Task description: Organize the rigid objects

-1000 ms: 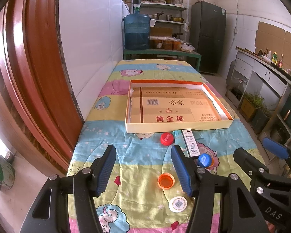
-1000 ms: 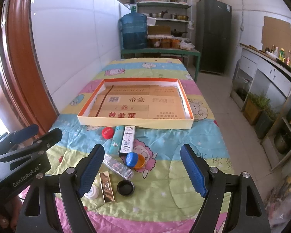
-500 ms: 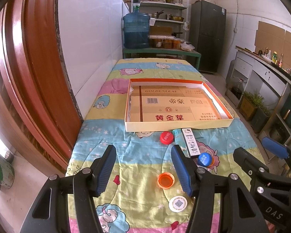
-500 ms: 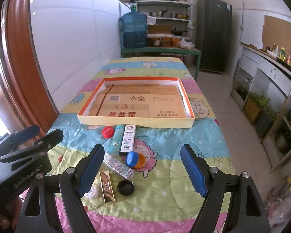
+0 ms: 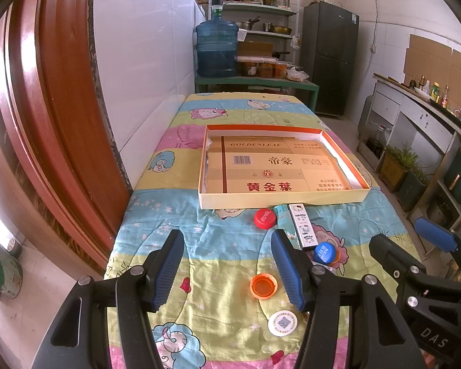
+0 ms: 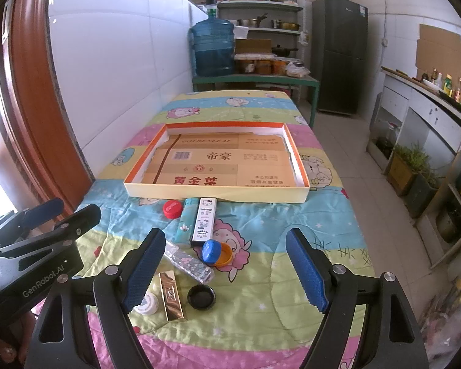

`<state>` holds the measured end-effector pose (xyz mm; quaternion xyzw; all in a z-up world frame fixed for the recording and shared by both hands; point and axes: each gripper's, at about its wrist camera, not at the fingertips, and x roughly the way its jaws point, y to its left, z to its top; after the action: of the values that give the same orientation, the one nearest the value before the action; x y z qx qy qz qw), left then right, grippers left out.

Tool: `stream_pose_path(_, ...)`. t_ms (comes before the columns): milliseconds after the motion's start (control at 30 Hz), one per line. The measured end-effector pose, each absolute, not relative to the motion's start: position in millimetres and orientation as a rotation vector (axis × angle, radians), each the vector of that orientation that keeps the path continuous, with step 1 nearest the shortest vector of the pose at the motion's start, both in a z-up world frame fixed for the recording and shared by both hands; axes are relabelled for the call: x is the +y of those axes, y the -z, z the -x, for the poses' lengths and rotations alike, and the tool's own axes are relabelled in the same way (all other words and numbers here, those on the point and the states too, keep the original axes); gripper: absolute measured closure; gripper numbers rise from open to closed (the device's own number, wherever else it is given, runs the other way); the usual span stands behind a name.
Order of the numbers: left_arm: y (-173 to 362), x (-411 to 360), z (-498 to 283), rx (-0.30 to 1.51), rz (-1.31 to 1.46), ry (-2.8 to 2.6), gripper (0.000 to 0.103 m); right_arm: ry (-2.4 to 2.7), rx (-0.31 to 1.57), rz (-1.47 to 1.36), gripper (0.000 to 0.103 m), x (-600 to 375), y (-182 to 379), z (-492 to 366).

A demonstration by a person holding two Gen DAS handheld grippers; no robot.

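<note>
A shallow cardboard box lid [image 5: 279,198] [image 6: 218,191] lies on the cartoon-print bedspread. In front of it lie a red cap [image 5: 265,218] [image 6: 172,208], a teal lighter [image 6: 184,221], a white Hello Kitty lighter [image 5: 303,226] [image 6: 203,221], a blue cap [image 5: 324,252] [image 6: 211,249] on an orange cap, an upturned orange cap [image 5: 263,285], a white cap [image 5: 282,323] [image 6: 147,303], a glittery bar [image 6: 189,263], a gold lighter [image 6: 171,295] and a black cap [image 6: 201,296]. My left gripper [image 5: 227,269] is open and empty above the near cloth. My right gripper [image 6: 226,272] is open and empty above the small items.
A white tiled wall [image 5: 144,86] and a brown door frame [image 5: 55,123] run along the left. A water jug [image 5: 216,49] and shelves stand behind the table. A dark fridge [image 6: 339,52] and a counter [image 6: 430,113] are to the right, across a tiled floor.
</note>
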<state>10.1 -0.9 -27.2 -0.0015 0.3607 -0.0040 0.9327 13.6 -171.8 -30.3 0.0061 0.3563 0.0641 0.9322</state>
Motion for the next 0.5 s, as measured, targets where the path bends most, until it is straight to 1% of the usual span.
stream_pose_path(500,27.9,-0.8,-9.9,0.741,0.005,0.009,0.044,-0.133,0.731,-0.01,0.021,-170.7,30.8,-14.4)
